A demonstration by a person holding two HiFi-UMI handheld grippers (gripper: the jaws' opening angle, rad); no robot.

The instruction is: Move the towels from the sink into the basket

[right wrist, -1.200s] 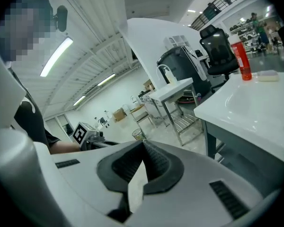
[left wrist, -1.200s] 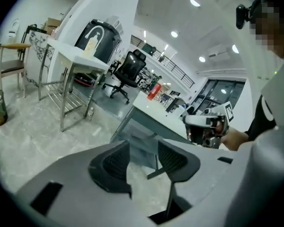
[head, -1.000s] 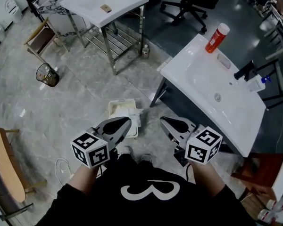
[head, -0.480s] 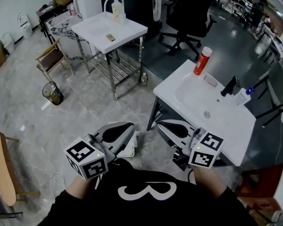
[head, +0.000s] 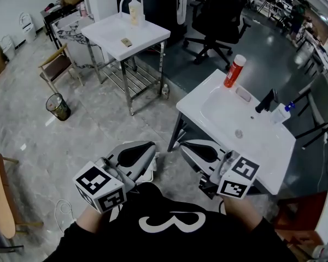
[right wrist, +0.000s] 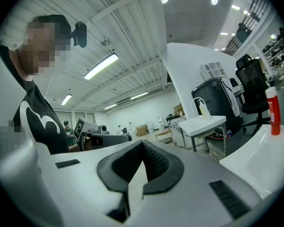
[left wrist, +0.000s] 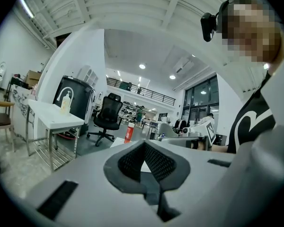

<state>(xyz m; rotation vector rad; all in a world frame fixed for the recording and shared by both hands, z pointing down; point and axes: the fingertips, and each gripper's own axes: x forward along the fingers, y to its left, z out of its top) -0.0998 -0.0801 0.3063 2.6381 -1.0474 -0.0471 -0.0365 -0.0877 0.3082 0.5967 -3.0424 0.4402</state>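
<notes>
Towels and basket show only as one small pale patch (head: 151, 171) on the grey marbled floor (head: 98, 130). It lies just past the tip of the left tongs (head: 151, 148), which cover the rest, and cloth and rim cannot be told apart there.

The left tongs are pressed together, their dark ribbed pads meeting with nothing between them. The right tongs (head: 184, 145) are likewise pressed together and carry nothing. Both point away from the person's black shirt with a white mark (head: 169, 222), side by side with a gap between them. Each ends near the body in a black-and-white marker cube, the left cube (head: 98, 187) and the right cube (head: 238, 176).

Just beside the right tongs stands the white rectangular sink (head: 218, 111), a surface on dark legs. On it are an upright red bottle with a white cap (head: 234, 71) at the far corner, a black tap (head: 265, 100), and a small white bottle with blue on it (head: 281, 114) beside the tap.

Farther off is a second white sink on a bare metal frame (head: 126, 34), with a pale bottle (head: 134, 10) on it. A black office chair (head: 216, 15) stands behind both sinks. A black mesh bin (head: 57, 107) and a wooden chair (head: 57, 64) stand to the left.
</notes>
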